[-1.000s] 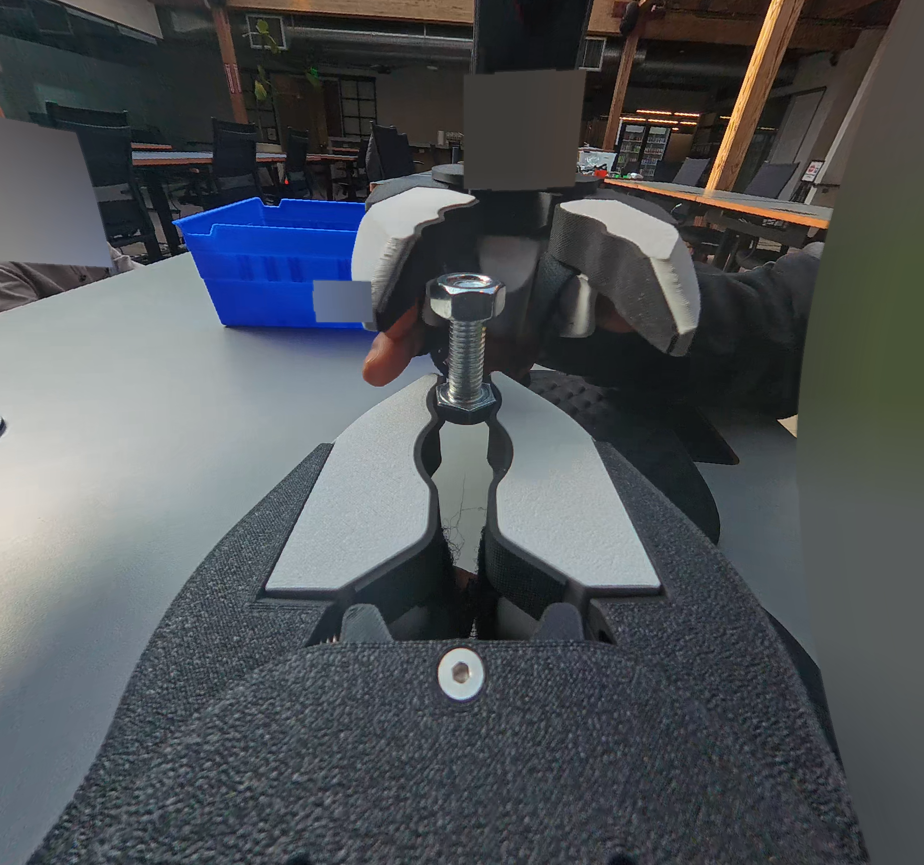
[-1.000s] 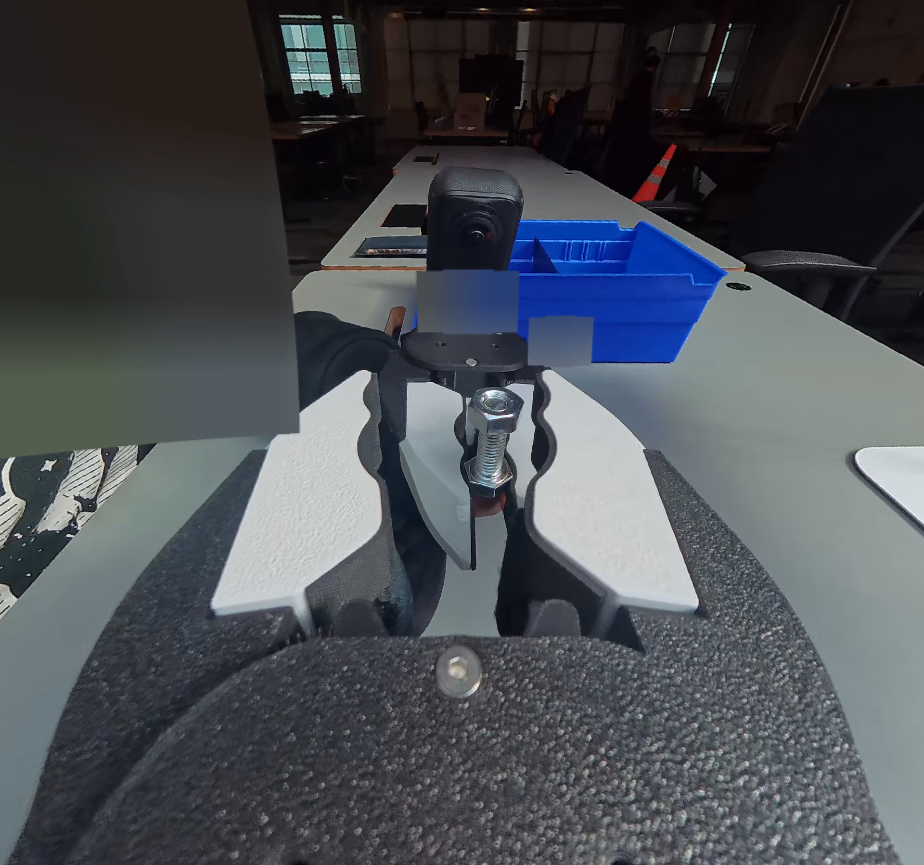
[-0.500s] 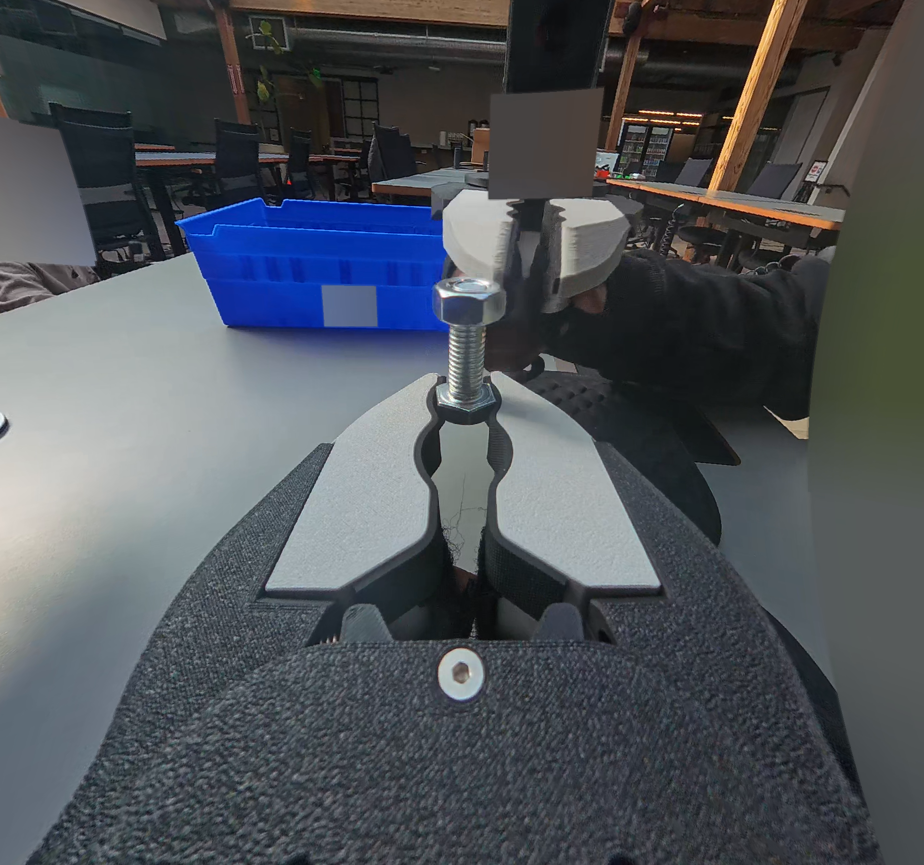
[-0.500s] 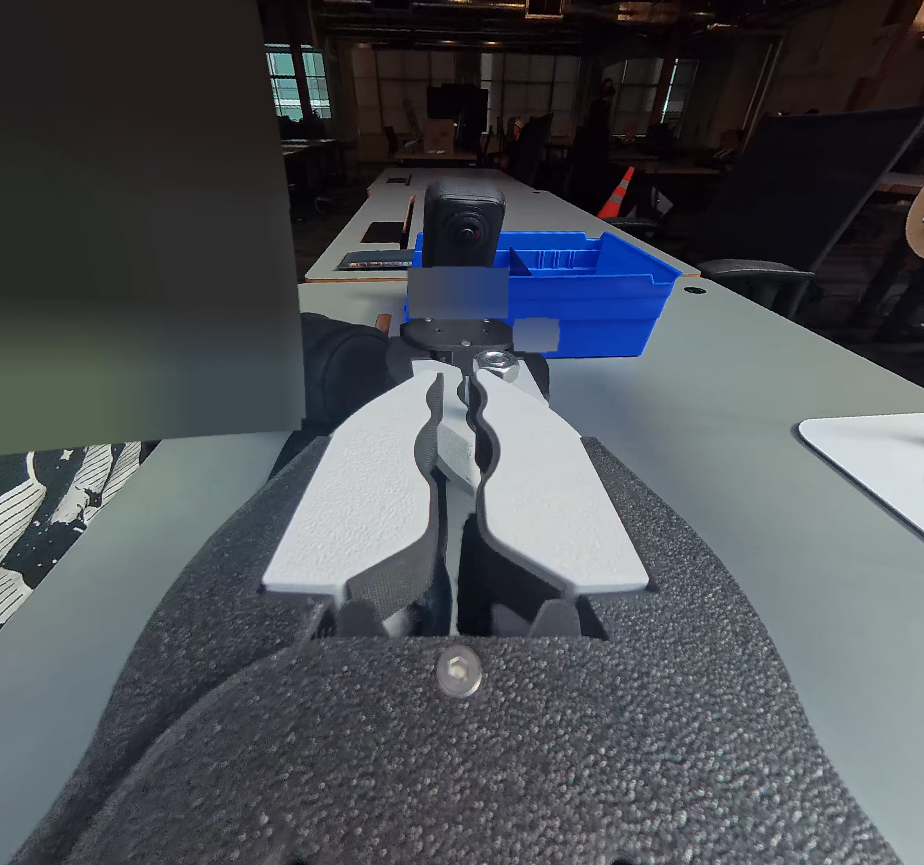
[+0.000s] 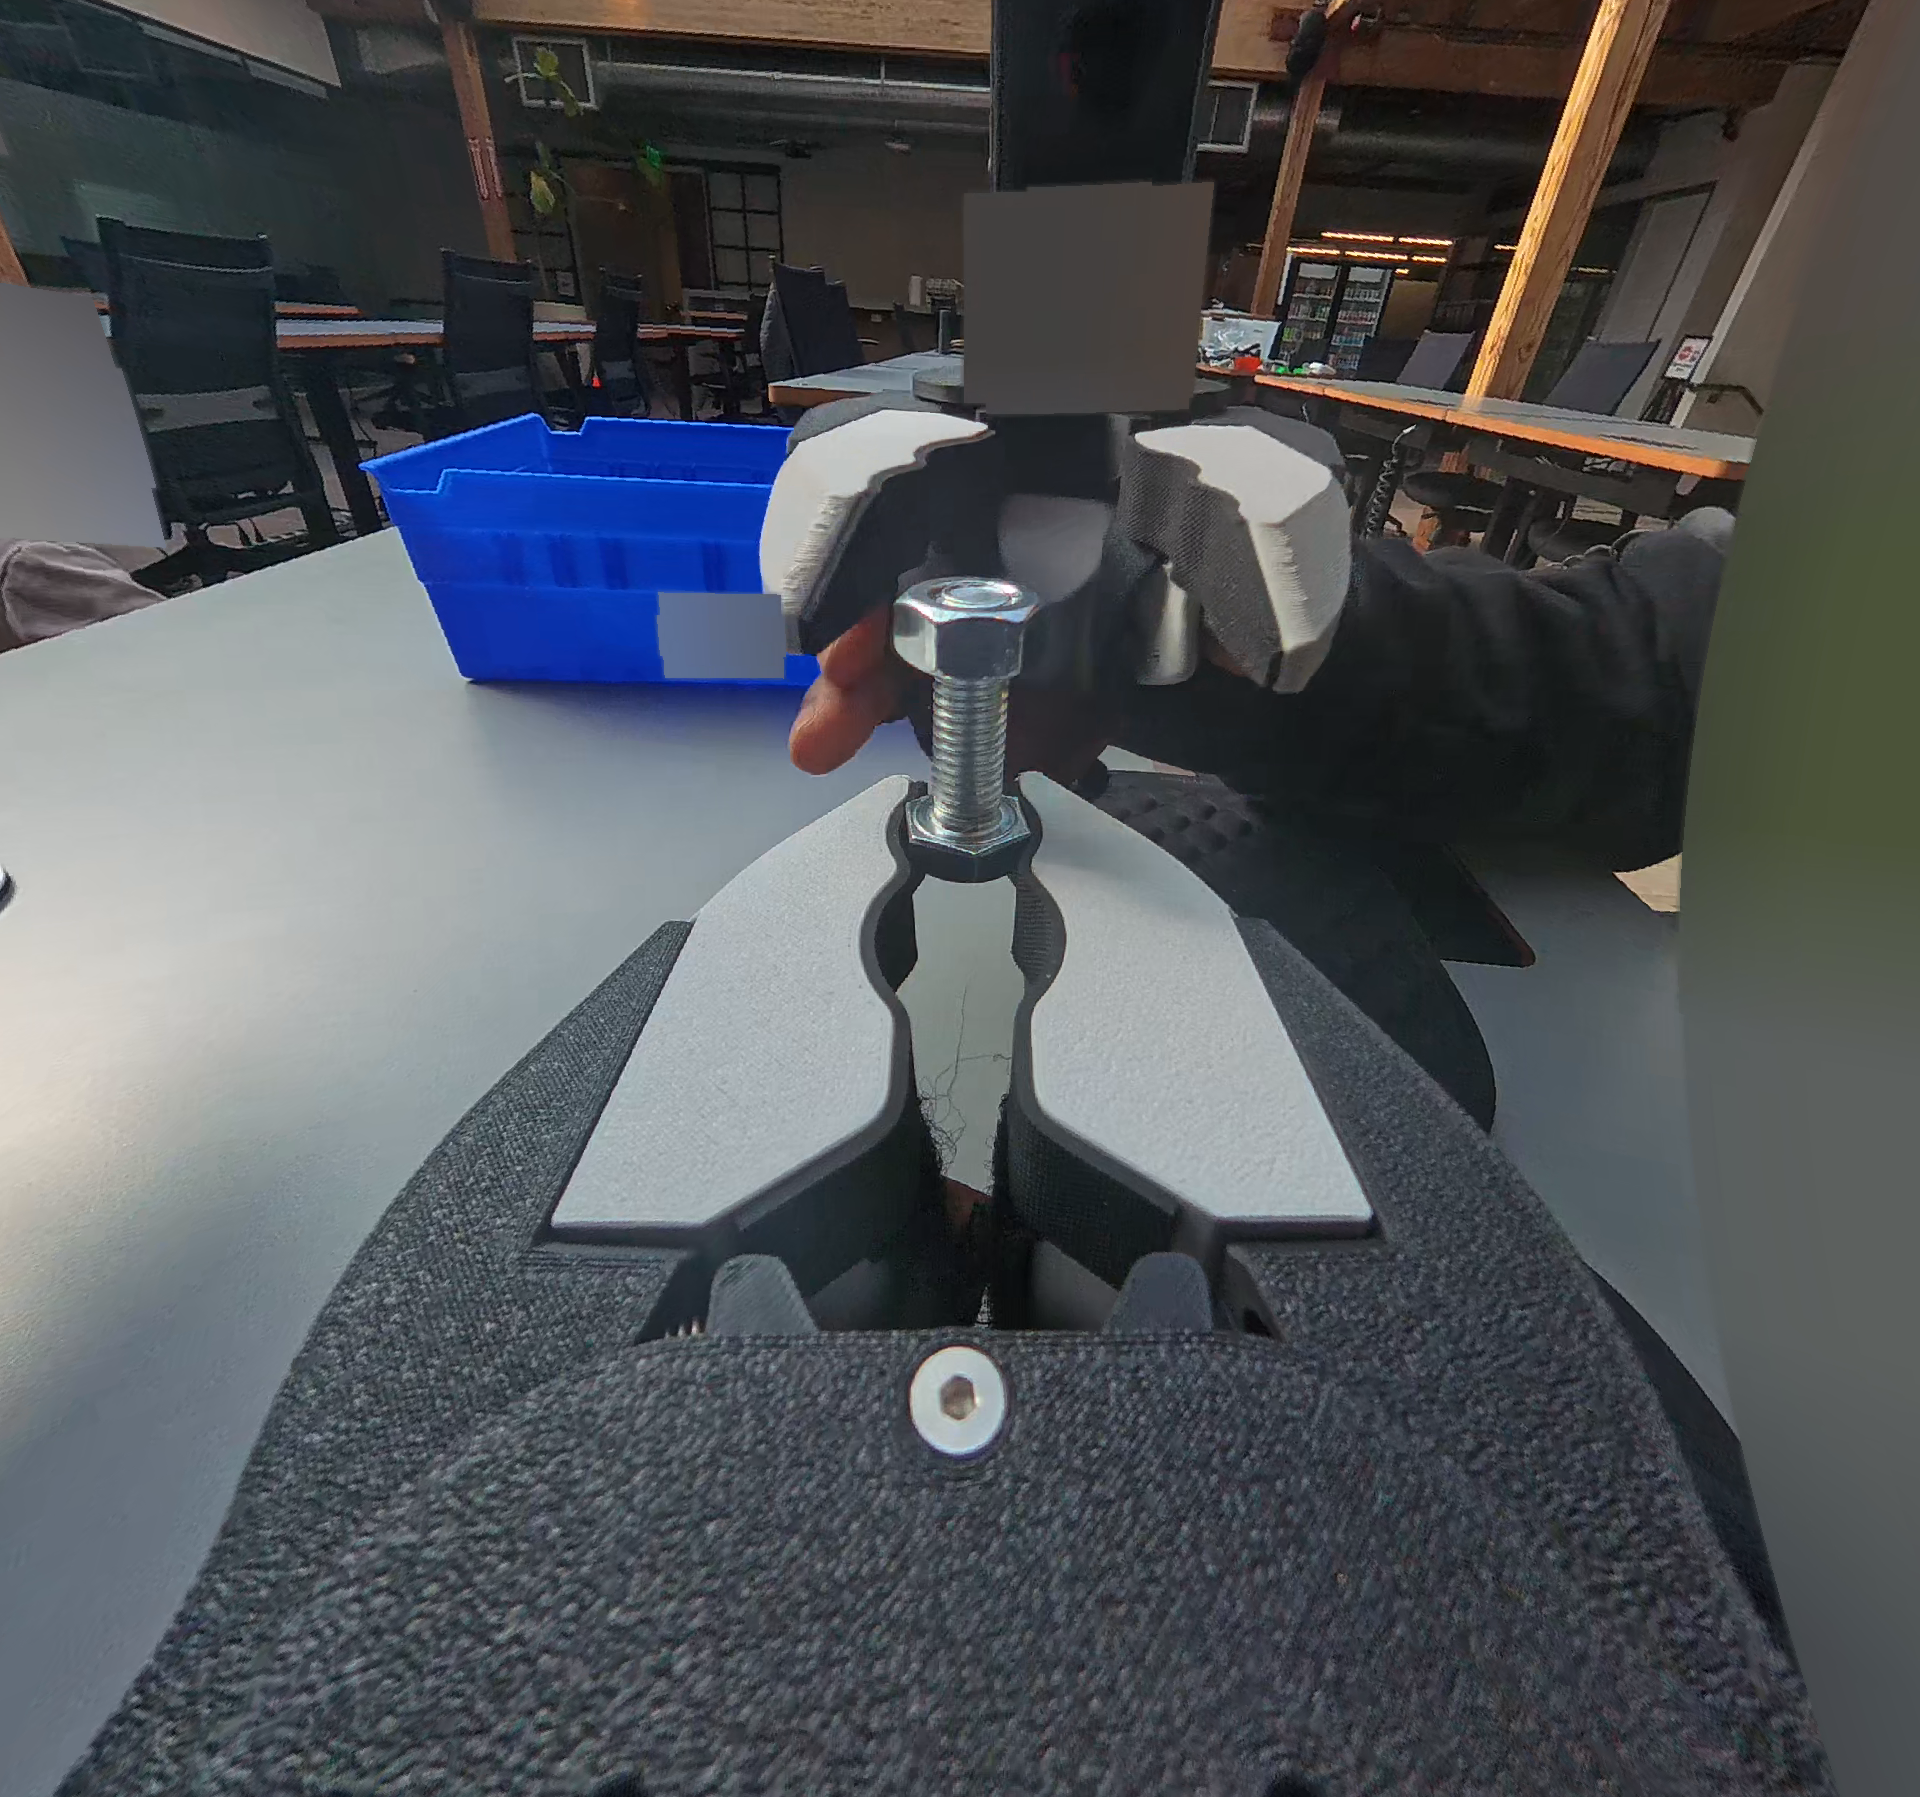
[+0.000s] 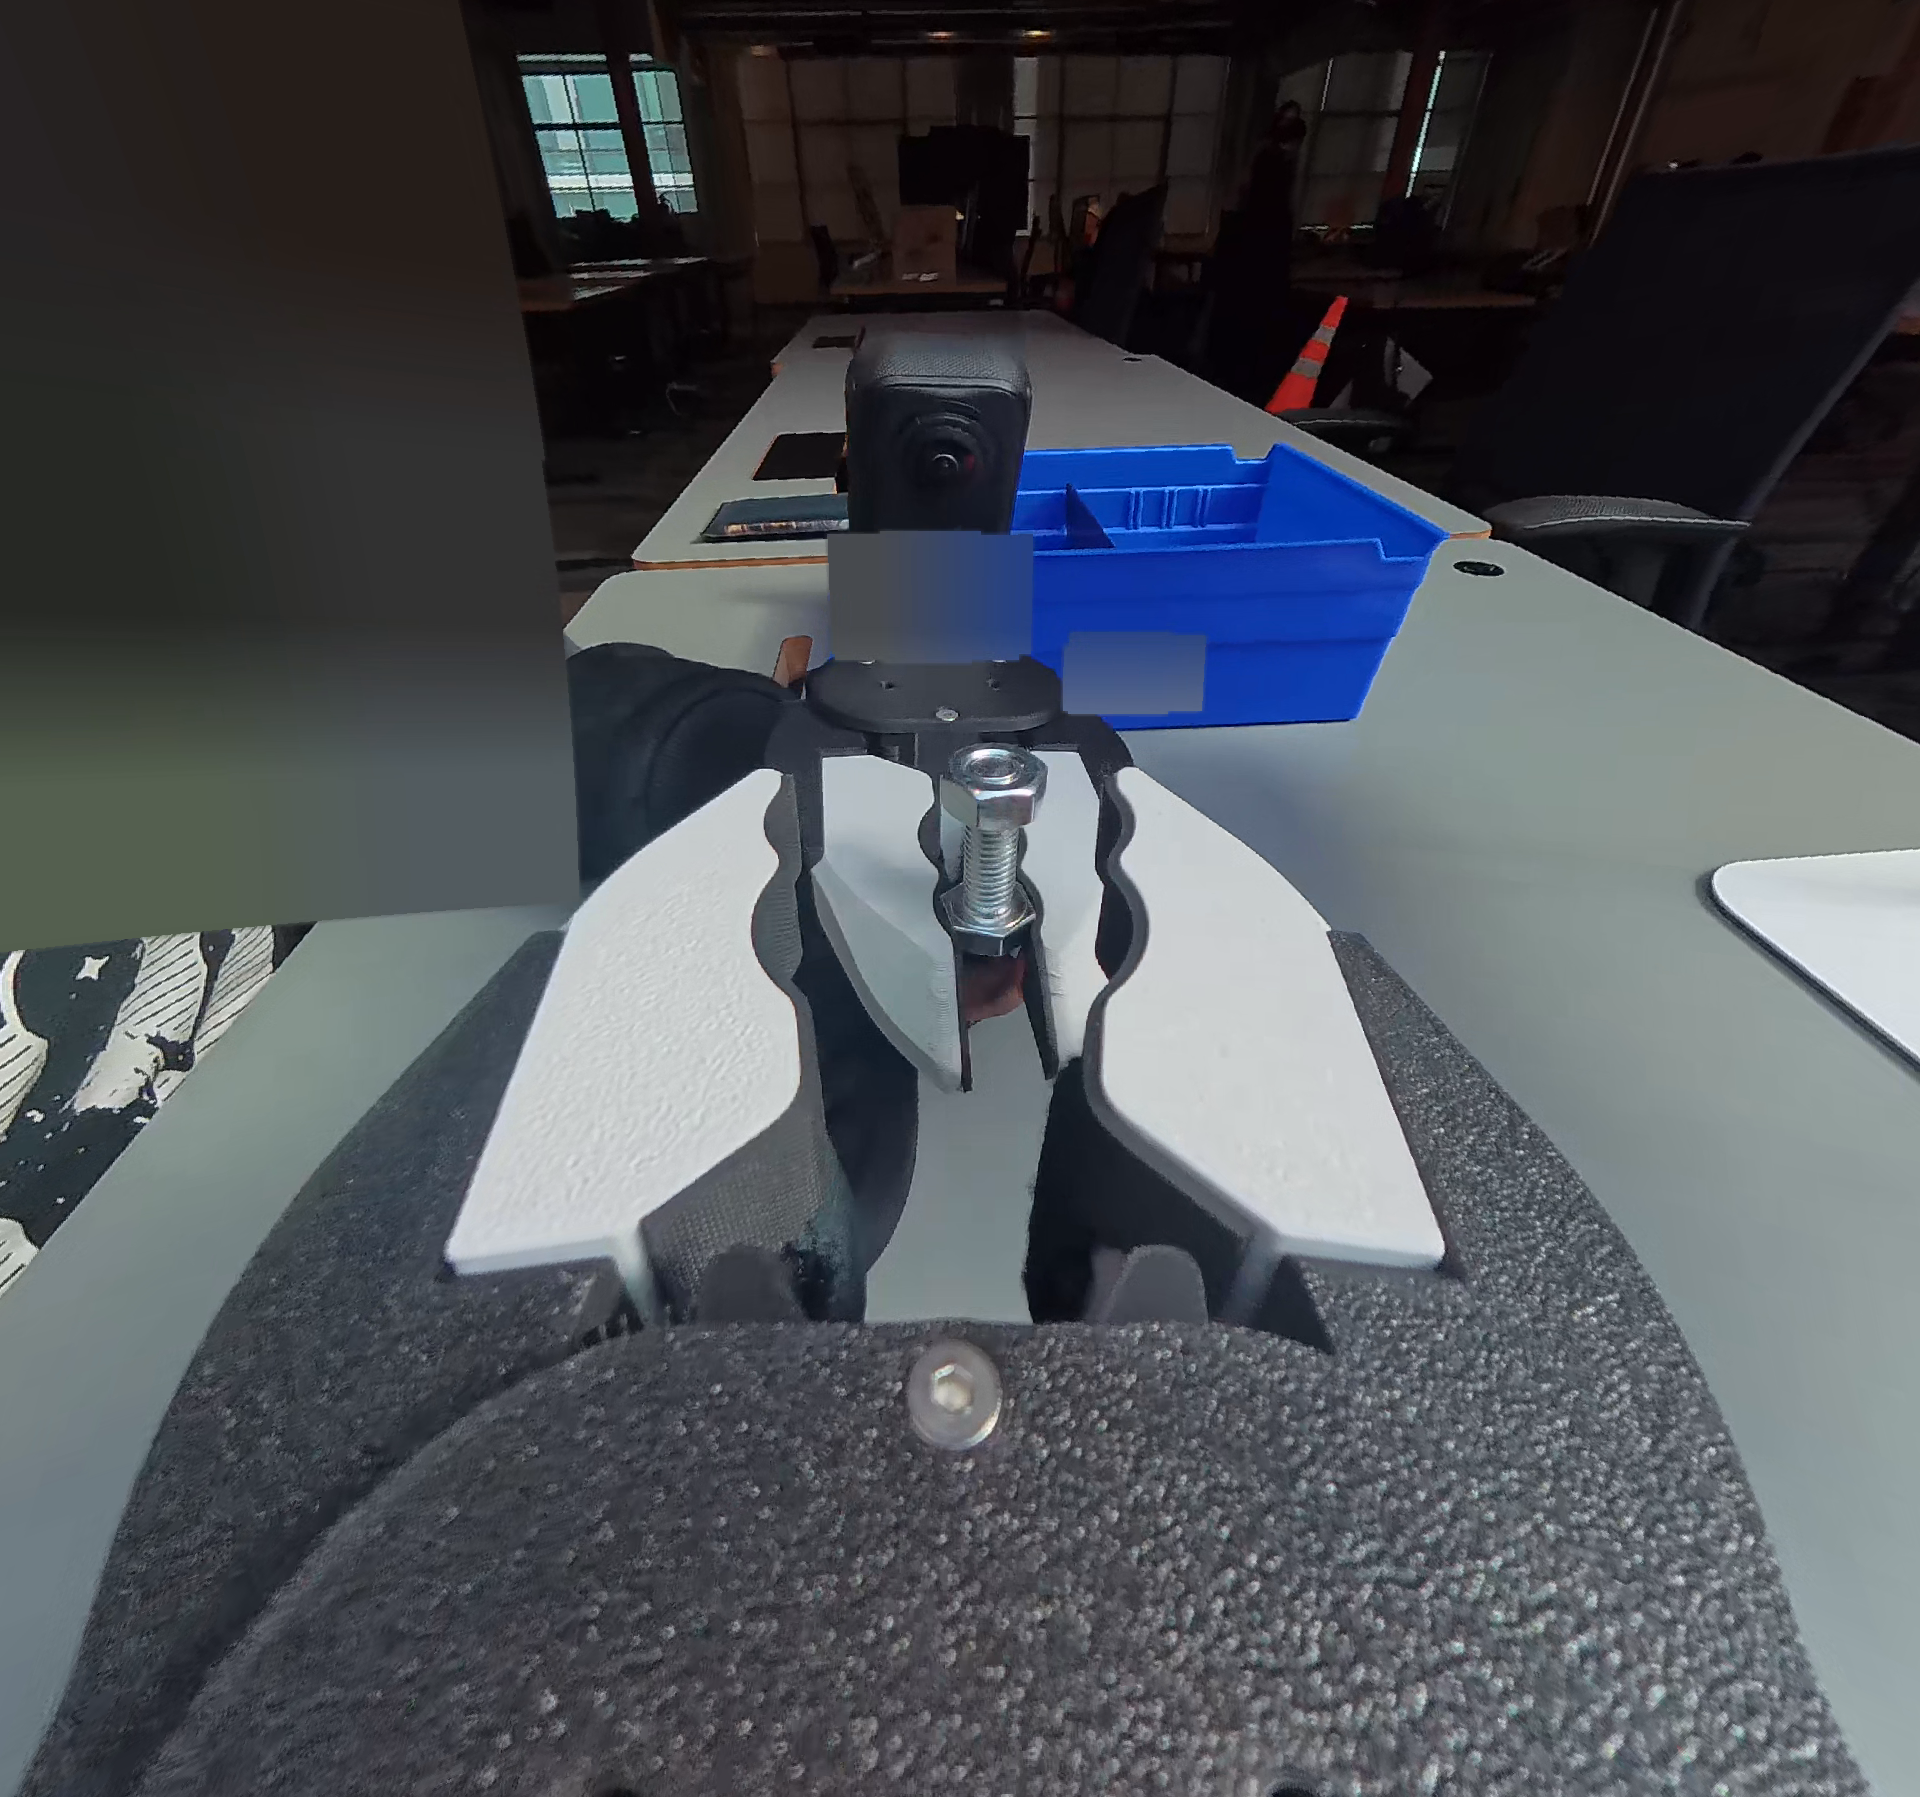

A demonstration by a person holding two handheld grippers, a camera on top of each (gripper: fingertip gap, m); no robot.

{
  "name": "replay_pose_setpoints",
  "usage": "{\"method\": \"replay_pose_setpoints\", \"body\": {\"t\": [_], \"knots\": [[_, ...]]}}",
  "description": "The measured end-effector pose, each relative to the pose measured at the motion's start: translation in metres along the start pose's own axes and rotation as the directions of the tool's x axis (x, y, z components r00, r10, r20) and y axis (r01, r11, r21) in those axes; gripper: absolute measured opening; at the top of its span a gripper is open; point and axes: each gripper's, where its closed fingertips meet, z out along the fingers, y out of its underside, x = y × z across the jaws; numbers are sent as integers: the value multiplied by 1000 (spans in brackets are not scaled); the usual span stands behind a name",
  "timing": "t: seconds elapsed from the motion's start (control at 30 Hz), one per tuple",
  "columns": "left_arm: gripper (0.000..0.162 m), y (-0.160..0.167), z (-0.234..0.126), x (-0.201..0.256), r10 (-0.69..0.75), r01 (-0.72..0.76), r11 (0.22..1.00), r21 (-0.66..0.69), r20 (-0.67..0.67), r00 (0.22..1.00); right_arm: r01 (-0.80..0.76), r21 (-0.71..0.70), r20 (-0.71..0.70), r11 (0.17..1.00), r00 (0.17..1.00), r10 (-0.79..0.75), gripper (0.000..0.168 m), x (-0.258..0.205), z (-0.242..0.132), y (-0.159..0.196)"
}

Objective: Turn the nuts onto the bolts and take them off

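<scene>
A silver bolt (image 5: 970,708) stands upright with its hex head on top. A nut (image 5: 966,828) sits low on its thread. My left gripper (image 5: 966,838) is shut on the nut and holds the bolt above the grey table (image 5: 312,864). My right gripper (image 5: 1049,552) faces it from just behind the bolt head, with its jaws open. In the right wrist view the bolt (image 6: 990,864) stands between the tips of my open right gripper (image 6: 945,797), apart from both fingers. The left gripper (image 6: 987,942) grips the nut (image 6: 987,924) there.
A blue plastic bin (image 5: 582,542) stands on the table behind the grippers; it also shows in the right wrist view (image 6: 1247,604). A white pad (image 6: 1849,937) lies at the right edge. A hand in a black sleeve (image 5: 1507,687) holds the right gripper. The gap from one gripper's tips to the other's is roughly 5 cm.
Half a second ago the right gripper was shut at the bolt head and rolled on its side. Now it is open and level again. The left gripper has not moved.
</scene>
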Motion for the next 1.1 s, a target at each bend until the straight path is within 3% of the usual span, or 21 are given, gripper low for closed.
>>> {"method": "replay_pose_setpoints", "body": {"t": [0.27,0.6,0.7,0.77,0.83,0.97,1.1], "knots": [[14,0,0,0,-2,2,1000,1,-2,1000,11,-15,61,1000,998,-10,55,-5,17,0],[14,0,0,-1,-3,3,1000,4,1,1000,14,-3,13,1000,1000,-14,43,-4,-1,0],[14,0,0,0,-1,1,1000,3,1,1000,17,3,-9,1000,1000,-17,34,-3,-9,0],[14,0,0,-1,-3,3,1000,4,4,1000,26,10,-13,1000,1000,-26,14,-4,-14,0],[14,0,0,-1,-4,4,1000,4,3,1000,27,34,-17,999,999,-27,4,-6,-19,-3],[14,0,0,-1,-2,2,1000,3,2,1000,25,41,-36,999,999,-24,7,-3,-22,-4],[14,0,0,0,-2,2,1000,4,0,1000,10,40,-44,999,999,-8,33,2,-18,-3]]}}
